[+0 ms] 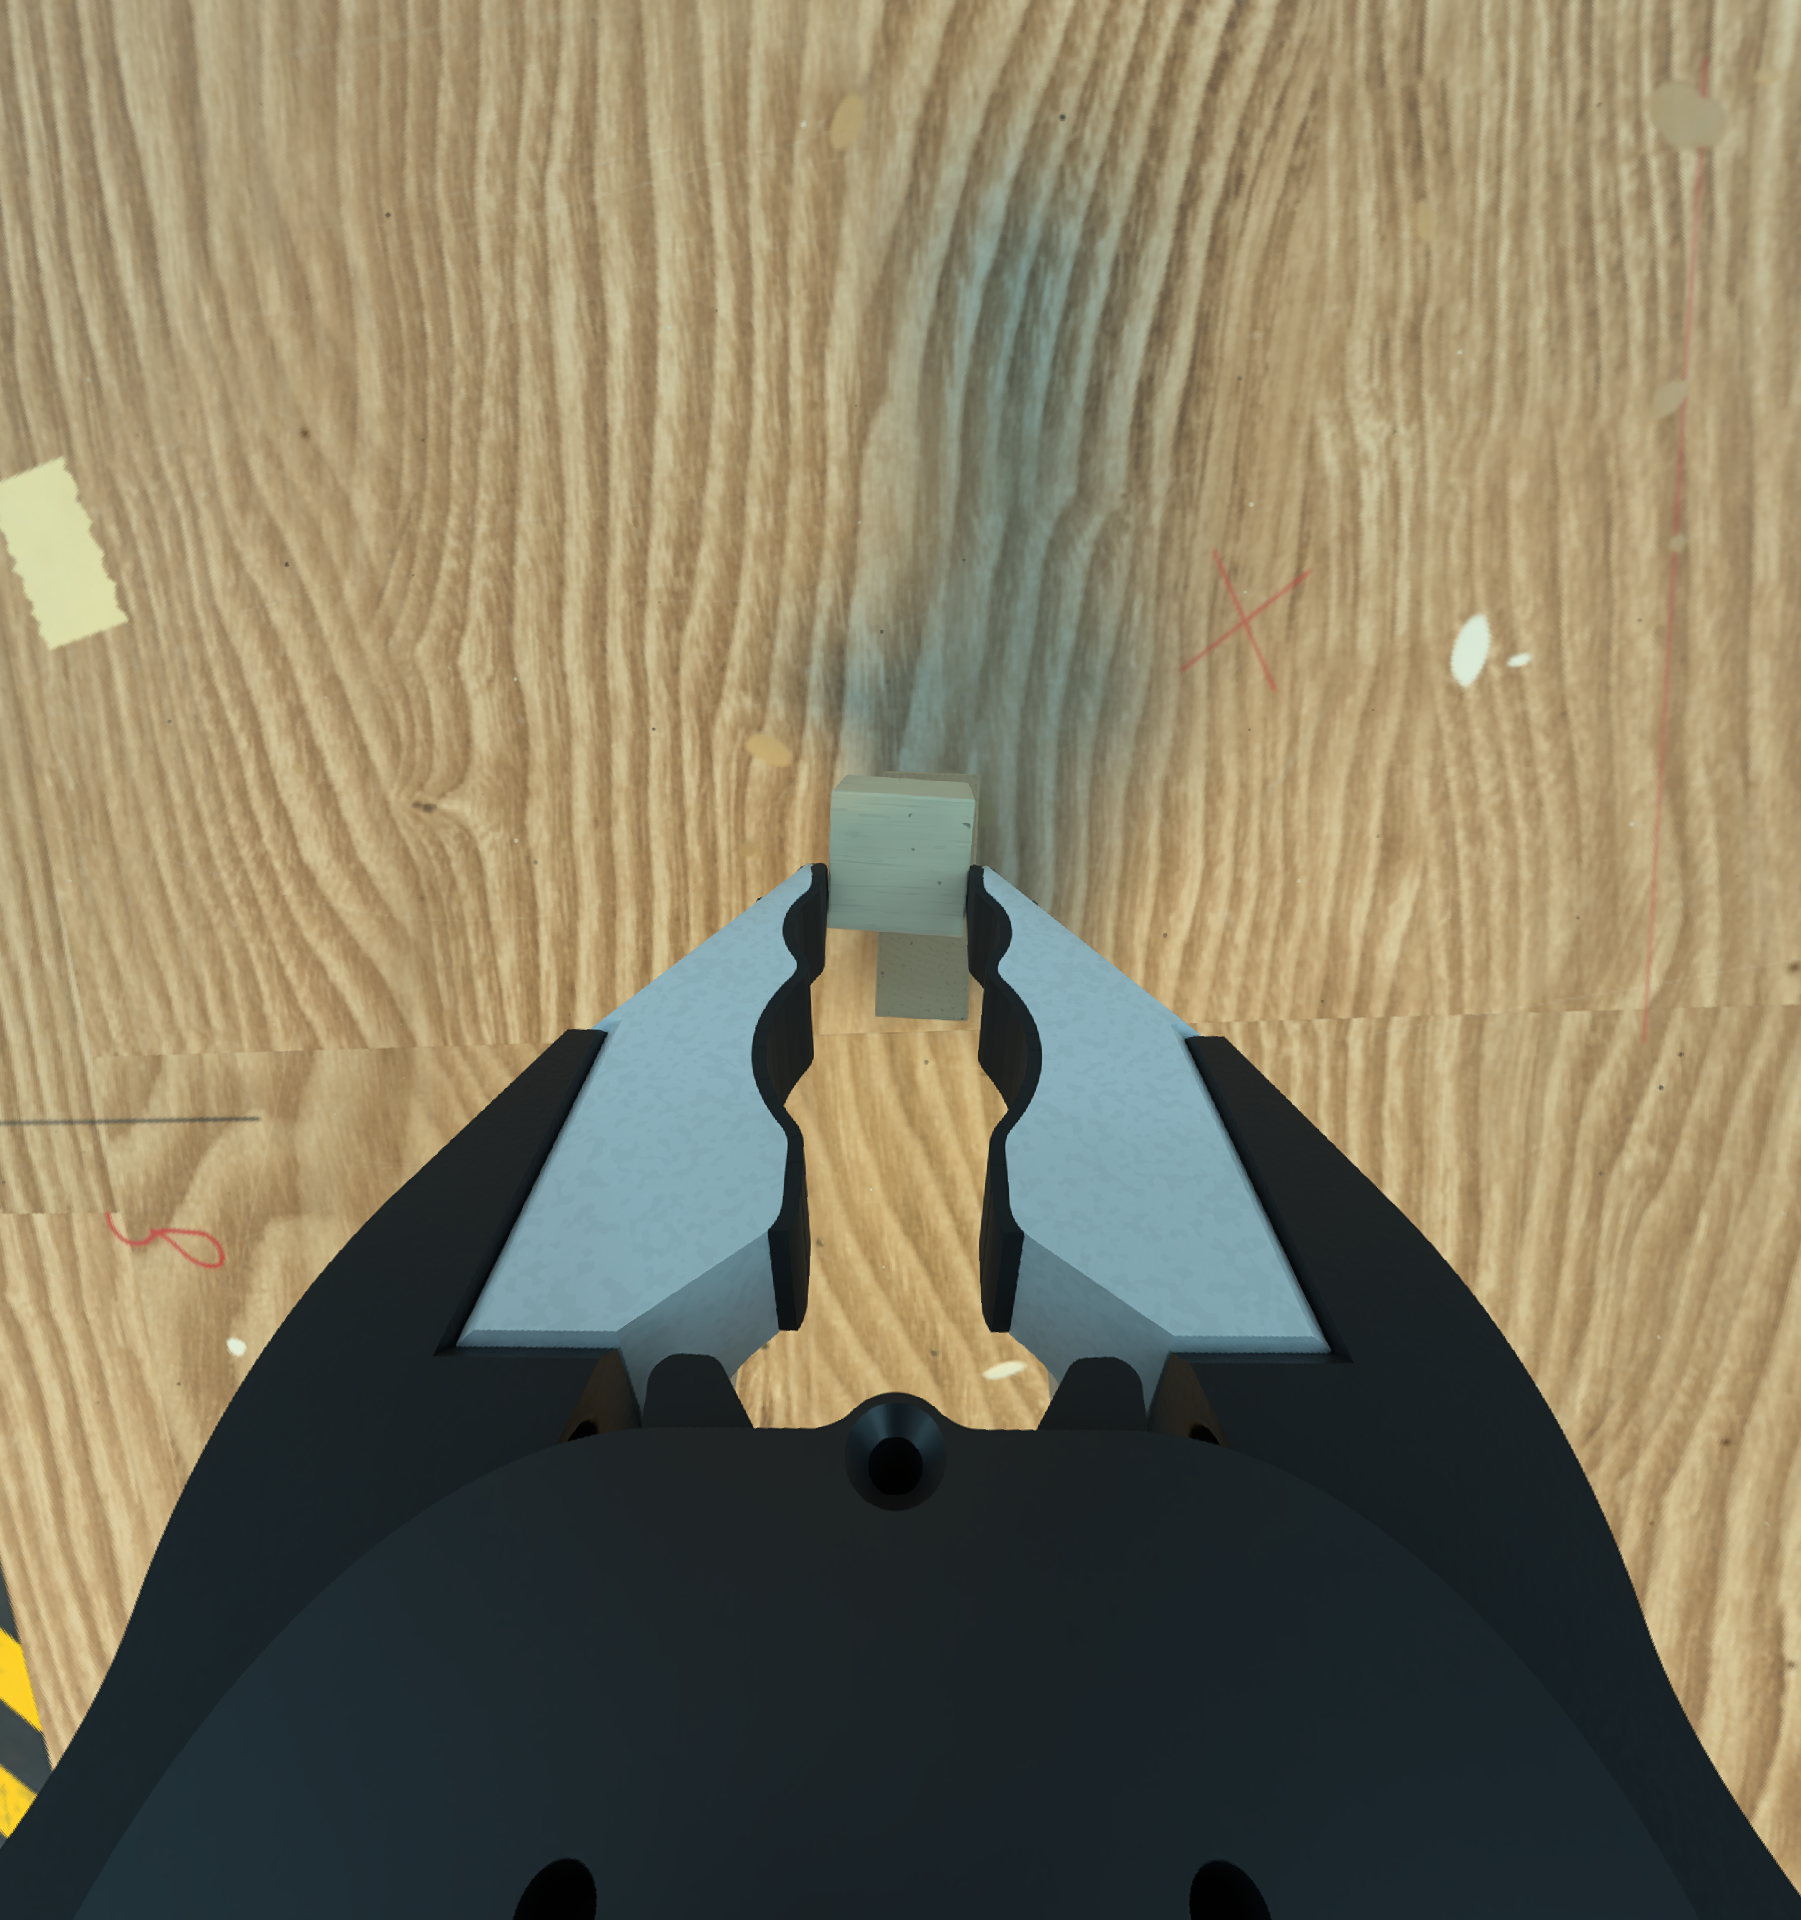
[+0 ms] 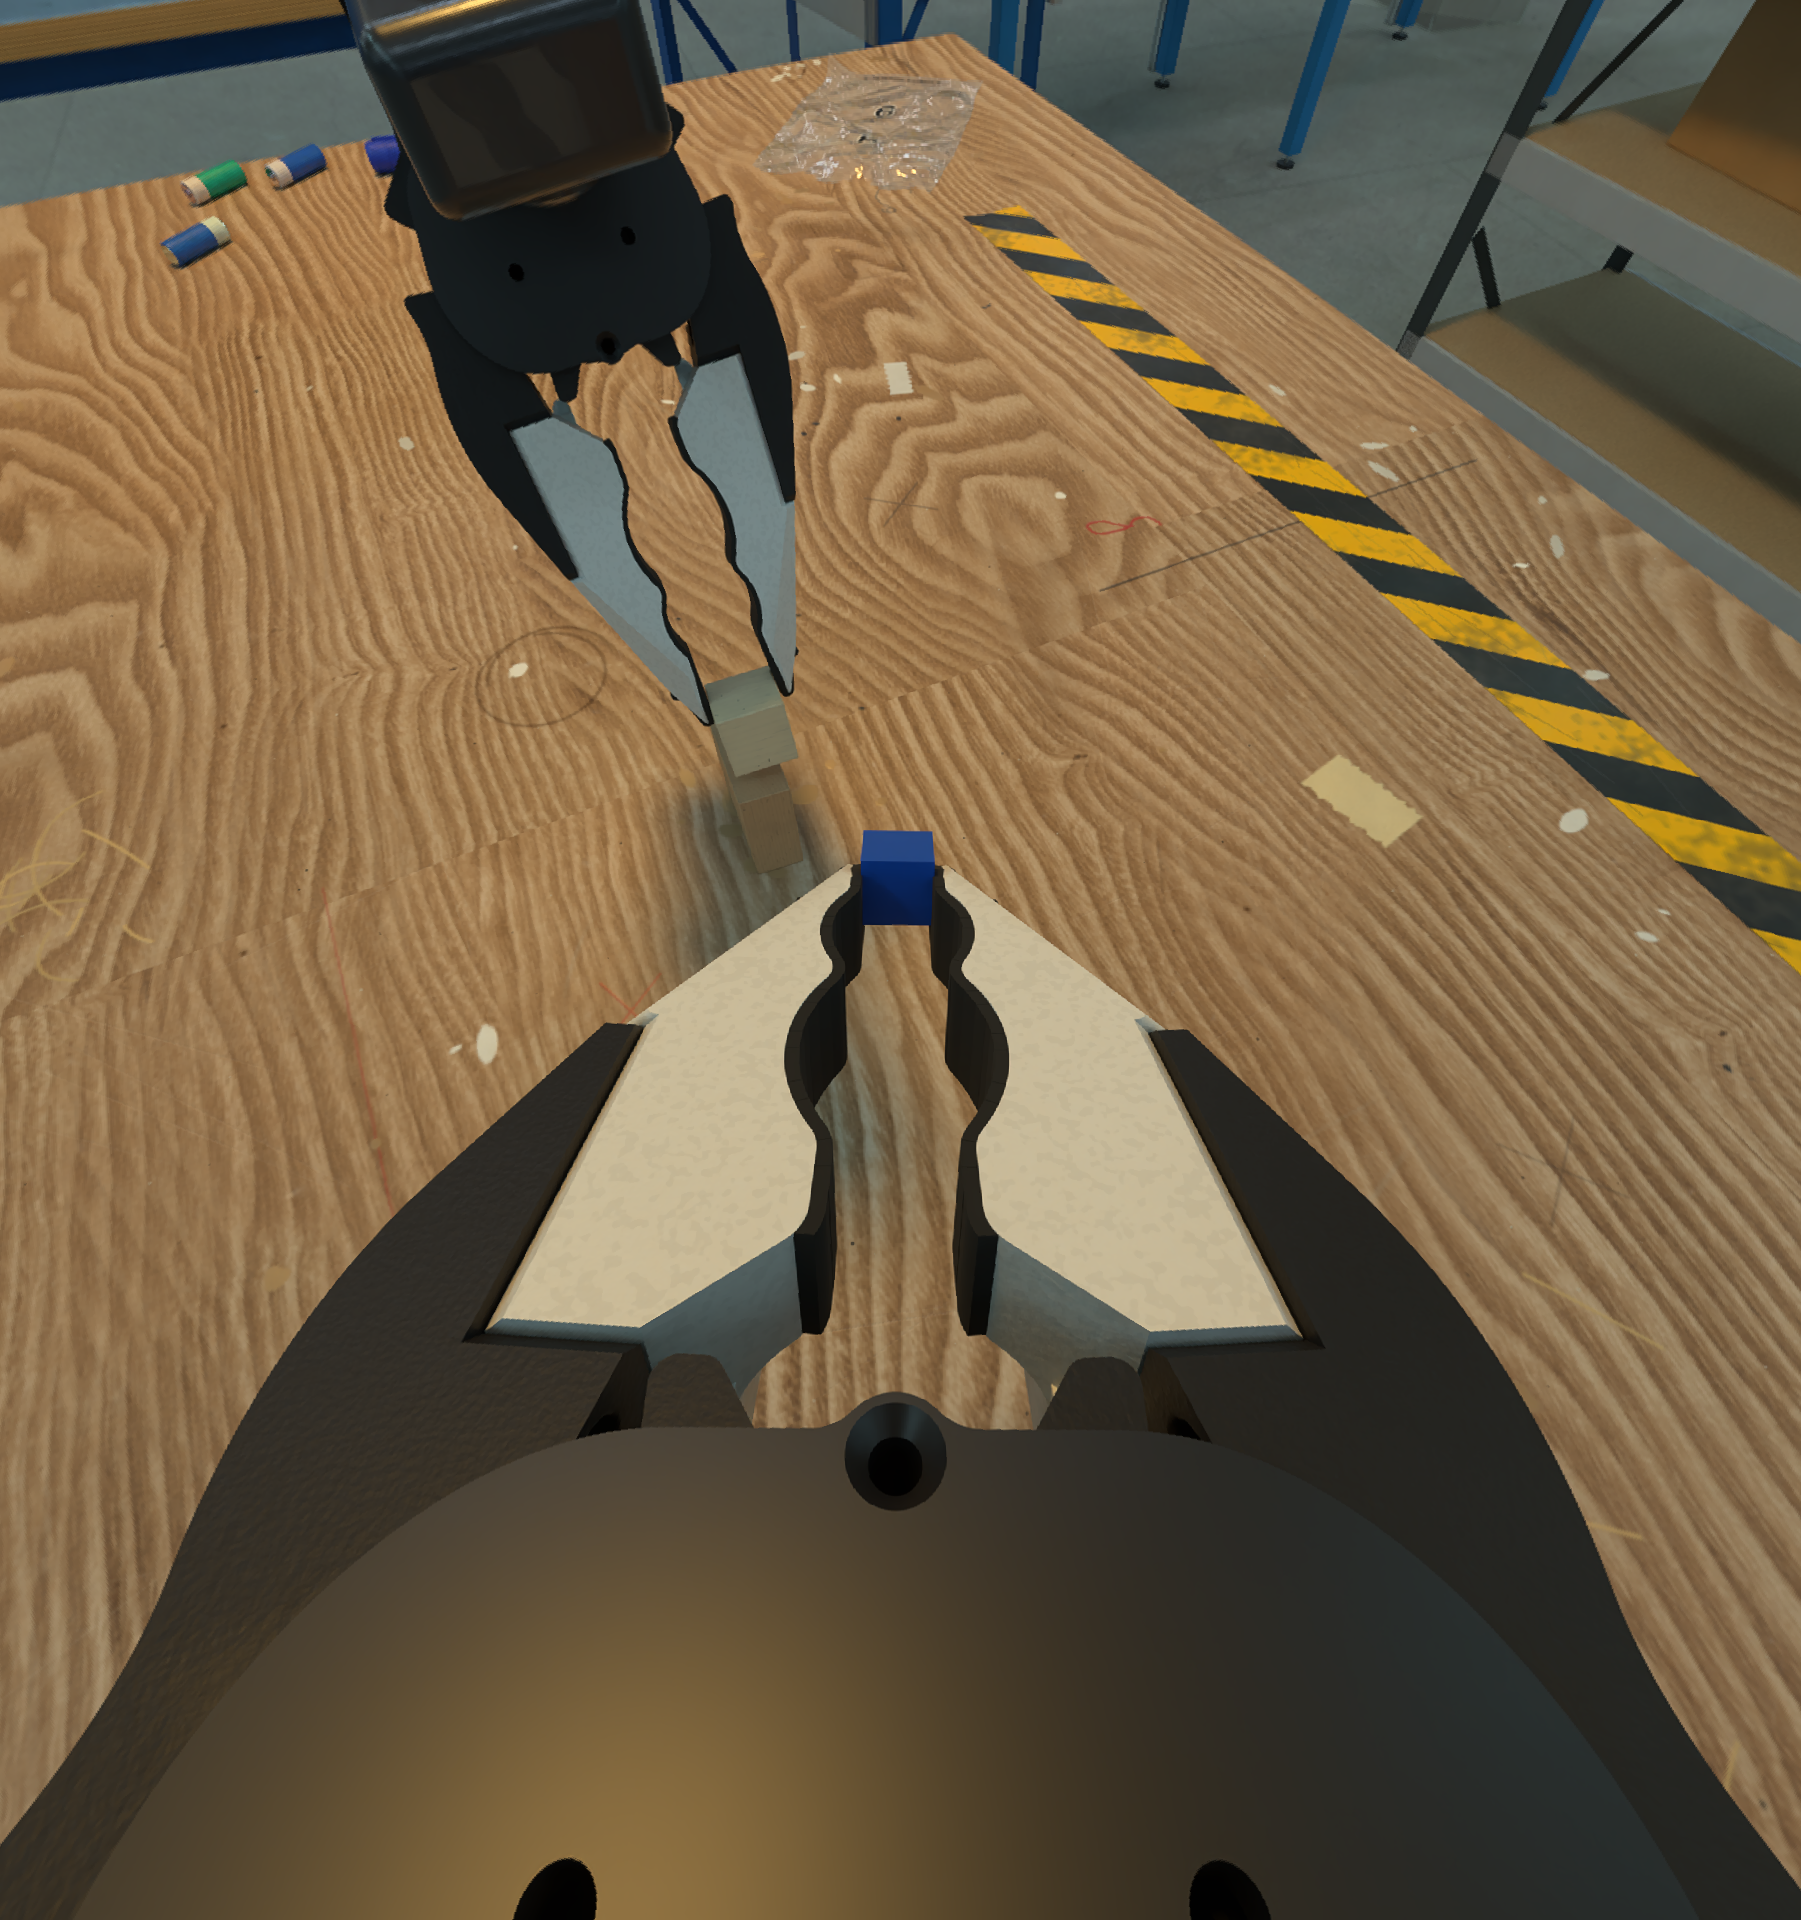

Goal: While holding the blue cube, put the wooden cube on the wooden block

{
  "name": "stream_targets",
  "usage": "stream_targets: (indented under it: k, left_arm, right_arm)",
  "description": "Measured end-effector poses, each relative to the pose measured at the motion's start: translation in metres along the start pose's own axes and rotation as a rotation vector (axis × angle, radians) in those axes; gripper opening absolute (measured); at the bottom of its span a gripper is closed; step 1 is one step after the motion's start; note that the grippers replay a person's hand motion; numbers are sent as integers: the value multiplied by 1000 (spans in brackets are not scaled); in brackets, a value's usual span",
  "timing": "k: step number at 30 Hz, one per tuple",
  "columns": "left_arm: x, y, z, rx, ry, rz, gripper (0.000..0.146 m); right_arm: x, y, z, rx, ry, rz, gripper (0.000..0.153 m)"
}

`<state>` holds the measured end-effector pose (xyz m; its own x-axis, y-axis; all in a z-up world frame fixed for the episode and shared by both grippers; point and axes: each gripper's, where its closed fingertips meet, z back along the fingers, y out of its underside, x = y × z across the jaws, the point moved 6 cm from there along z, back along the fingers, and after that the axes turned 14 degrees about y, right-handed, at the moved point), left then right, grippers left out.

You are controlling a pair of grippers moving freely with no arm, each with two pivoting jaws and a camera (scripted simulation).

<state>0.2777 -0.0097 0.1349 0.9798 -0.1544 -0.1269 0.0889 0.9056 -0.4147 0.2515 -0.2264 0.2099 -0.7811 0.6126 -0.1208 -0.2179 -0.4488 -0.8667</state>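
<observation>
My left gripper (image 1: pixel 898 883) is shut on the pale wooden cube (image 1: pixel 901 857) at its fingertips, pointing down at the table. The wooden block (image 1: pixel 920 977) stands right below the cube, partly hidden by it. In the right wrist view the left gripper (image 2: pixel 748 698) holds the wooden cube (image 2: pixel 754 722) just over the wooden block (image 2: pixel 771 821), offset a little; whether they touch I cannot tell. My right gripper (image 2: pixel 896 883) is shut on the small blue cube (image 2: pixel 897 876), held above the table just right of the block.
The wooden table (image 2: pixel 252 935) has a yellow-black striped tape (image 2: pixel 1395 540) along its right side. Several small coloured cylinders (image 2: pixel 212 183) lie at the far left. A clear plastic bag (image 2: pixel 870 130) lies at the far edge. A tan tape scrap (image 2: pixel 1361 800) lies to the right.
</observation>
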Motion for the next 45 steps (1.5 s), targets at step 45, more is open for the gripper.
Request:
stream_targets:
  k: [45]
  left_arm:
    - [5, 13, -10, 36, 35, 29, 41]
  right_arm:
    - [2, 8, -10, 74, -37, -2, 11]
